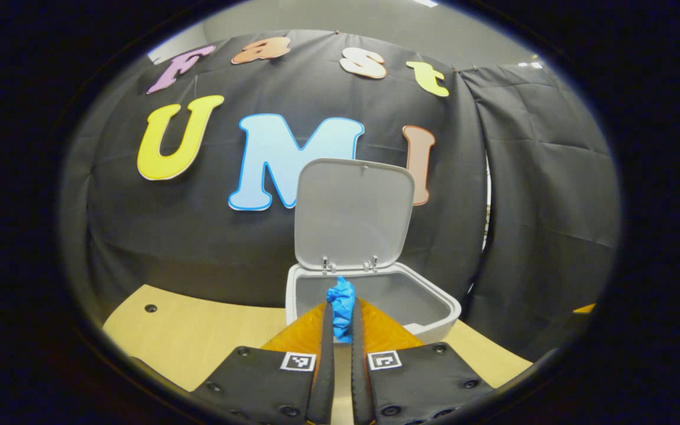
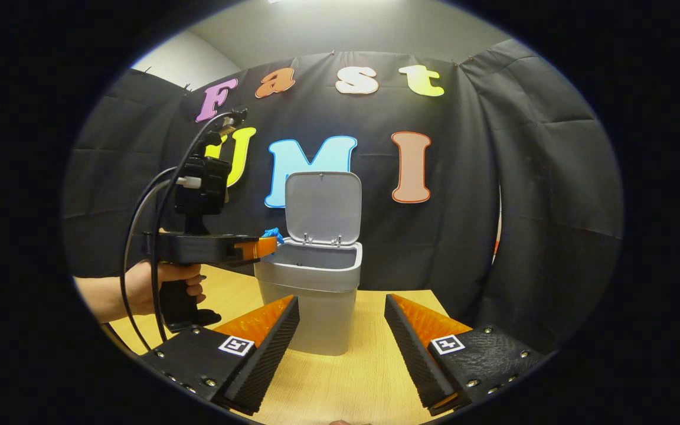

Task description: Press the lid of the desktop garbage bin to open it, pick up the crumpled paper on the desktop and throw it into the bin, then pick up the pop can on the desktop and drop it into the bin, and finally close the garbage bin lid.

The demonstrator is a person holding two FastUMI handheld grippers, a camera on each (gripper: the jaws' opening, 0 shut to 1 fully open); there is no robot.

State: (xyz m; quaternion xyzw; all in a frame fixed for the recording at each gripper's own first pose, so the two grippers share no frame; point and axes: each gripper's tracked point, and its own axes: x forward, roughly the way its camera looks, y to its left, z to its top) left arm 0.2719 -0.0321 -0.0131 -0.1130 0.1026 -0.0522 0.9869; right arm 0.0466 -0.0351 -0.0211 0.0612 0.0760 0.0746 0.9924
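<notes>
- Two steps look sorted or underway: the lid (image 1: 353, 213) is already up, and the crumpled paper (image 1: 341, 308) is clamped between the left gripper (image 1: 341, 330) jaws, sticking out past their tips.
- Just beyond those jaws sits the open mouth of the garbage bin (image 1: 428, 307), so I'd say we're mid "throw the paper in".
- Next move, my guess: nudge forward so the paper hangs fully over the opening, then let the jaws part. Right now it looks roughly at the near rim, so dropping early might bounce it onto the tabletop (image 1: 198, 330).
- From the right gripper (image 2: 340, 348) view, its jaws are wide apart with nothing between them, bin straight ahead past the tips.
- Hard to make out: the bin's inside bottom. The pop can's spot I can't tell.
</notes>
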